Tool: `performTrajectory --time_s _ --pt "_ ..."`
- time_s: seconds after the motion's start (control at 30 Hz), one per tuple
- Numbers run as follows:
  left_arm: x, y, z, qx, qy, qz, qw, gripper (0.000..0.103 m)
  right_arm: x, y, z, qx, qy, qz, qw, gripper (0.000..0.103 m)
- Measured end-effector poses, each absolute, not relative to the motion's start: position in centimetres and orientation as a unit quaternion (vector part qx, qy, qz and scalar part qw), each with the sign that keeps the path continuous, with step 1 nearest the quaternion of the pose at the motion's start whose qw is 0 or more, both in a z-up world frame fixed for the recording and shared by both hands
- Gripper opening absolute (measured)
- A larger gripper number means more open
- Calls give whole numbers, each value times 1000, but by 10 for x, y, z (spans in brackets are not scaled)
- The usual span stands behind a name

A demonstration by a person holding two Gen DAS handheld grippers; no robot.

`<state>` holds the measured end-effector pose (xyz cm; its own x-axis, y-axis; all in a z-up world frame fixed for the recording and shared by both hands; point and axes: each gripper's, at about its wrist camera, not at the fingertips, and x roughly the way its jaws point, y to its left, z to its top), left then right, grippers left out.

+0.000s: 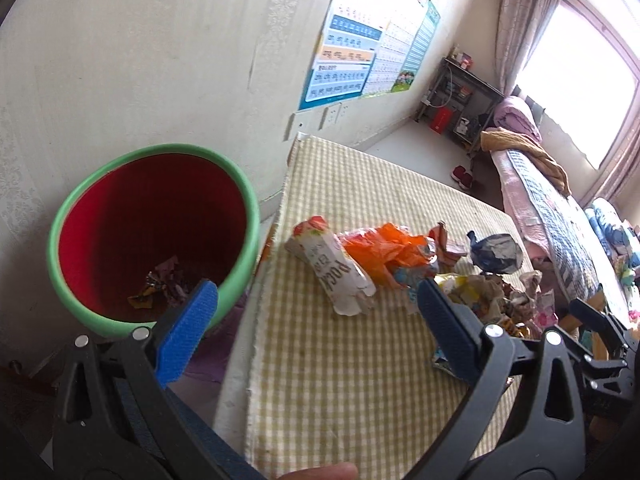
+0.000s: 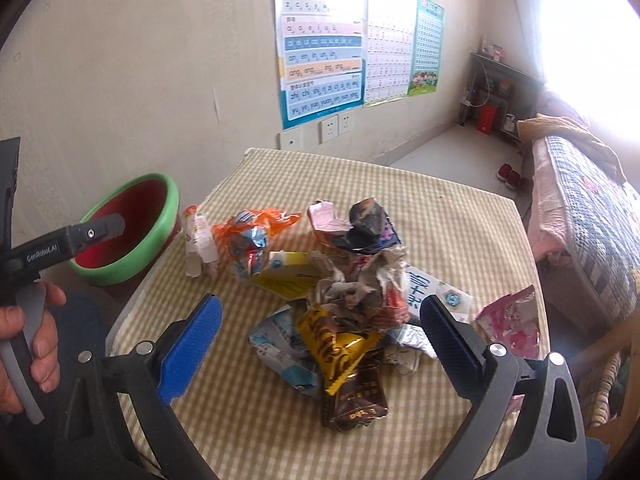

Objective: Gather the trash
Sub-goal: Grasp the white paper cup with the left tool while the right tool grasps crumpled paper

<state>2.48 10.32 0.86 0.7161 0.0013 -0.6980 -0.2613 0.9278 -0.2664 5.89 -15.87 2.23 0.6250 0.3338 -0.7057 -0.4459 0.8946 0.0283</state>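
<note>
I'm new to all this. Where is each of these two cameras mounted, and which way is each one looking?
Left wrist view: mounted on the left gripper, aimed between the bin and the table; its open blue fingers show, plus a fingertip at the bottom edge.
Right wrist view: mounted on the right gripper, aimed down at the trash pile; its open fingers show, plus the left hand.
Shared: bin, checked table, wrappers, wall posters, bed.

glossy foil wrappers on matt checked cloth, smooth plastic bin.
</note>
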Motion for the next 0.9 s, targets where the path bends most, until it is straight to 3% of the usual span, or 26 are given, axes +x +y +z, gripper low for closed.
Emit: performTrajectory --time_s 0.57,0.9 --pt "61 89 -24 -179 431 60 883 98 122 -183 -16 -10 443 195 875 94" --pt "100 102 -53 -205 465 83 857 96 130 -184 -26 1 460 201 865 80"
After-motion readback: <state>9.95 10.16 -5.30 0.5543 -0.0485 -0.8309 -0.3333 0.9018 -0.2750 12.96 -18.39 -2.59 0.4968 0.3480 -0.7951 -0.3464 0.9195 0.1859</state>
